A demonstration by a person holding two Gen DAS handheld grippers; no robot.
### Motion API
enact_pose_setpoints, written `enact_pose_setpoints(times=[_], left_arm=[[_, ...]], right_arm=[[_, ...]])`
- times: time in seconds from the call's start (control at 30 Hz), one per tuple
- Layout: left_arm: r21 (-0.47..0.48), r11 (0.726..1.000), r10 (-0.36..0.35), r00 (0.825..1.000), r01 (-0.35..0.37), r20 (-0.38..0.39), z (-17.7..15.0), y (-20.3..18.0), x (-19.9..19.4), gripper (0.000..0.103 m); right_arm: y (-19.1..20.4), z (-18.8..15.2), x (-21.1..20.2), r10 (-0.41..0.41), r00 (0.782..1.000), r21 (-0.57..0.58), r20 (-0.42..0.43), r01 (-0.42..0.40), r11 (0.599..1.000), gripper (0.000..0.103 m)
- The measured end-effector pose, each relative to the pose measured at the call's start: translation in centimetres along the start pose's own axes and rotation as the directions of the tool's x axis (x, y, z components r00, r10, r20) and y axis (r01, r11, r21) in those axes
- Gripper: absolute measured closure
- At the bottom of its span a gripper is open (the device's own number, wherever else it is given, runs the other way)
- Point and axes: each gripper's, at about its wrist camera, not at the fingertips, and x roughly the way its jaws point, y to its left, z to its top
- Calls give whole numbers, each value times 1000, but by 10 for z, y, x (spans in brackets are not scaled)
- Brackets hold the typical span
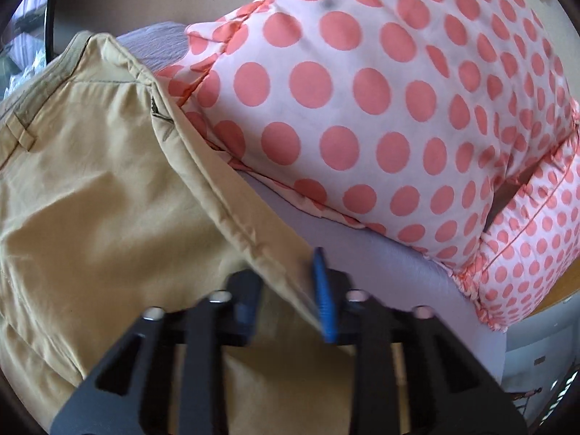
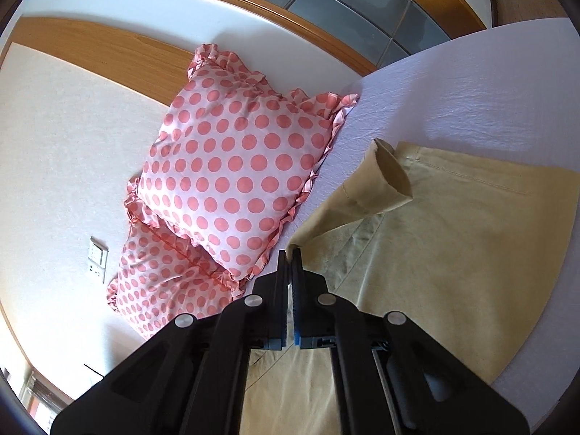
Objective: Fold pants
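Note:
Tan pants (image 1: pixel 94 181) lie on a bed with a lavender sheet (image 1: pixel 391 275). In the left wrist view the waistband with a belt loop is at the upper left, and my left gripper (image 1: pixel 286 290) is shut on a raised edge of the pants, held between the black finger and the blue pad (image 1: pixel 324 301). In the right wrist view my right gripper (image 2: pixel 289 257) is shut on the pants (image 2: pixel 453 239) near a leg end. The open cuff (image 2: pixel 393 177) hangs lifted above the flat layer of cloth.
Two white pillows with coral dots (image 1: pixel 362 101) lie at the bed's head, close beside the pants; they also show in the right wrist view (image 2: pixel 232 174). A wooden headboard (image 2: pixel 101 47), a white wall with a switch plate (image 2: pixel 97 261) and a window stand beyond.

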Motion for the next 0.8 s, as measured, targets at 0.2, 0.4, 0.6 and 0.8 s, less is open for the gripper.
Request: enact_pose_setpoints(times=[0.2, 0.4, 0.6, 0.8], left_arm=[[99, 994, -54, 988, 40, 147, -47, 9, -82, 98], [164, 984, -104, 973, 70, 208, -161, 50, -180, 96], [55, 994, -102, 987, 96, 122, -226, 97, -183, 96], [66, 991, -123, 983, 115, 139, -237, 97, -189, 95]], right_arm=[[4, 7, -20, 12, 999, -30, 43, -11, 999, 101], [-19, 8, -49, -58, 996, -15, 66, 59, 998, 101], [-51, -5, -59, -133, 990, 46, 38, 132, 990, 101], [-60, -9, -68, -144, 989, 63, 41, 141, 988, 101]])
